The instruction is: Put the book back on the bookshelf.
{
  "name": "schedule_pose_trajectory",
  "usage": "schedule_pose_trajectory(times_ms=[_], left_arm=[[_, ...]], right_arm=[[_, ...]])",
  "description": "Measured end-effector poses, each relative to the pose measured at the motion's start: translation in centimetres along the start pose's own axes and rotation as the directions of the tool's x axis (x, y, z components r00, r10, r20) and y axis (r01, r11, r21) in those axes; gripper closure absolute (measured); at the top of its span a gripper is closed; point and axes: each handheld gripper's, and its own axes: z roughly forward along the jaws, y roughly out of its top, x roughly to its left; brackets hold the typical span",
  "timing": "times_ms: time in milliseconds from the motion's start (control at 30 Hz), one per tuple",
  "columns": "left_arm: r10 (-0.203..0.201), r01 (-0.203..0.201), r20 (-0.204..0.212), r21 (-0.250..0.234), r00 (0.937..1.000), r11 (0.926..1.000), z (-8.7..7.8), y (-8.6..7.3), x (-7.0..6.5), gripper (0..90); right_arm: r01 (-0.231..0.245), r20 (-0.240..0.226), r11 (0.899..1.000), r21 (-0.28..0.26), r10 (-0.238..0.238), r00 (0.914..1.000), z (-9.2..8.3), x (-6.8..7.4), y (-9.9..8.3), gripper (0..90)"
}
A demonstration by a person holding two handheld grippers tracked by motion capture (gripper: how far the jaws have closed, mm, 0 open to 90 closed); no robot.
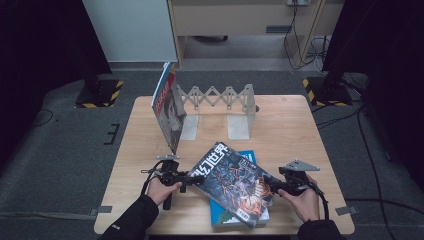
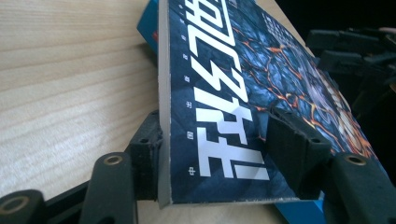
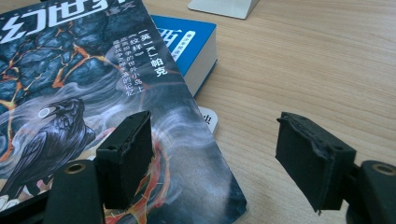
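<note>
One red-covered magazine [image 1: 169, 111] already stands in the white accordion bookstand [image 1: 220, 97] — the dark glossy lava-and-raven magazine [image 1: 235, 184] still lies on the blue paperback [image 1: 248, 159], left gripper [image 1: 189, 179] clamping its corner, right gripper [image 1: 270, 186] open at its far edge

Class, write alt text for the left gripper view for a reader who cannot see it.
A hand-held gripper straddles the edge of a dark magazine with white Chinese title lettering, one jaw under it, one over its cover. It lies on a blue book on a light wooden table.
</note>
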Motion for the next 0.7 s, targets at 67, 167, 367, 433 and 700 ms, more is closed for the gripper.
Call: schedule_pose_trajectory(times_ms=[67, 167, 367, 433, 700], left_arm=[[0.011, -0.011, 0.009, 0.017, 0.9999, 0.9998, -0.6, 0.2, -0.5, 44.5], [0.02, -0.02, 0.0, 0.024, 0.9998, 0.9995, -0.7, 0.1, -0.8, 45.9], [0.043, -0.042, -0.035, 0.035, 0.9985, 0.9985, -0.5, -0.3, -0.8, 39.6], [0.045, -0.043, -0.041, 0.042, 0.9982, 0.9982, -0.5, -0.5, -0.9, 35.8], [-0.01, 0.01, -0.005, 0.047, 0.9999, 0.9988, 0.1, -1.0, -0.4, 25.8]], right_arm=[[0.003, 0.006, 1.0, 0.001, -0.003, 1.0, 0.0, 0.0, 0.0, 27.3], [0.006, 0.01, 1.0, 0.002, -0.006, 0.9999, 0.0, -0.1, 0.0, 27.7], [0.001, 0.009, 1.0, -0.002, -0.001, 1.0, 0.0, -0.1, 0.0, 27.6], [0.002, 0.009, 1.0, -0.005, -0.002, 1.0, 0.0, -0.1, -0.1, 27.5], [0.001, 0.007, 1.0, -0.003, -0.001, 1.0, 0.0, -0.1, 0.0, 27.5]])
